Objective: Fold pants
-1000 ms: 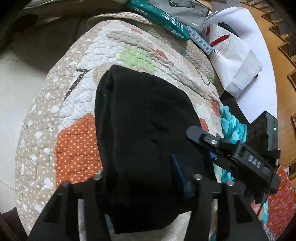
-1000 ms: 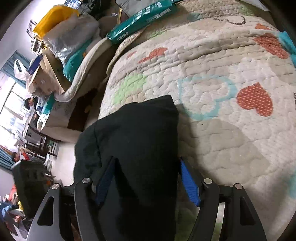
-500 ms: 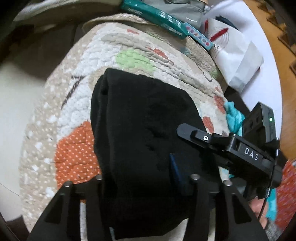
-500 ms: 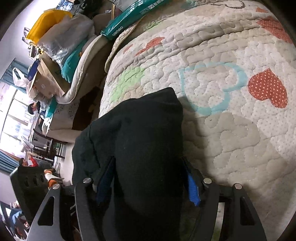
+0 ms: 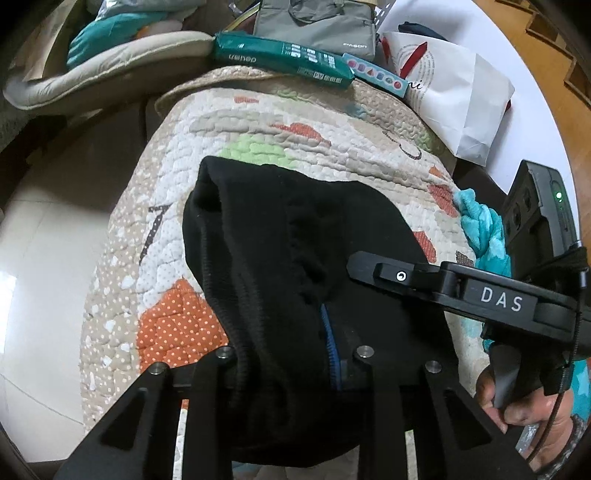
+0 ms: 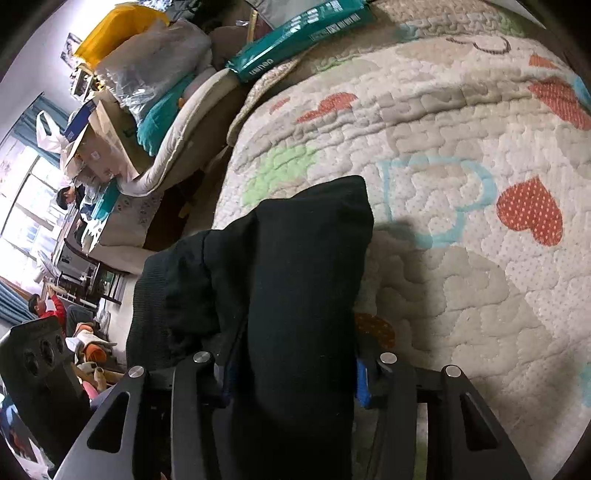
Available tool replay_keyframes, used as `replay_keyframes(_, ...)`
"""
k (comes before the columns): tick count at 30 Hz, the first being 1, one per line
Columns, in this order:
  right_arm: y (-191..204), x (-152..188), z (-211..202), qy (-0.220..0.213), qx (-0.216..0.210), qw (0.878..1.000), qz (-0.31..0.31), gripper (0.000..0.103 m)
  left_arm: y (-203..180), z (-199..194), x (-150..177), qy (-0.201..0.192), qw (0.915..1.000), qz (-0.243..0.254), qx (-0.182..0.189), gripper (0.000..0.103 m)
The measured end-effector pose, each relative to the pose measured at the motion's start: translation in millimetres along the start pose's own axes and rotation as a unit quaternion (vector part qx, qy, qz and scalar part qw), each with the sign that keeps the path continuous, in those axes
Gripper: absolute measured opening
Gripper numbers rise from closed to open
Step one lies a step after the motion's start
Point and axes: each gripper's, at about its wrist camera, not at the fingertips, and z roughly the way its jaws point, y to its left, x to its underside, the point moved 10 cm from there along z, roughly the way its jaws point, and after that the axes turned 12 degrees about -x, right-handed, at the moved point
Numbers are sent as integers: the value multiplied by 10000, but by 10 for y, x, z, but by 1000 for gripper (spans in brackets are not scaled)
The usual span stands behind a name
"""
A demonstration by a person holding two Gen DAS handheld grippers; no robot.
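Pants [image 5: 295, 258], black, bunched between both tools' closing jaws: left tool [image 5: 284, 354] and right tool [image 6: 291, 365] each pinch cloth. Raise both evenly, keeping the held edge taut above the quilt [image 6: 461, 295].

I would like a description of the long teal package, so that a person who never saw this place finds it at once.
Start from the quilted mat with hearts, where the black pants lie. At the mat's far edge, the teal package lies flat, below a grey bag. It is long, dark teal with white print, unlike the shorter light-blue box at its right end.
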Motion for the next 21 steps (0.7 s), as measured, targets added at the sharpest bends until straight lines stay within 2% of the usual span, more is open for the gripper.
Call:
replay_keyframes(8,253,-102,-66,-53,-2,9992,-386,49,-2,-149,-104,-342,9992,135,-177,27)
replay_keyframes(21,414,-165,-93,-22,71,9981,-606,49,43,-275,-179,-467,9987,63,-189,27)
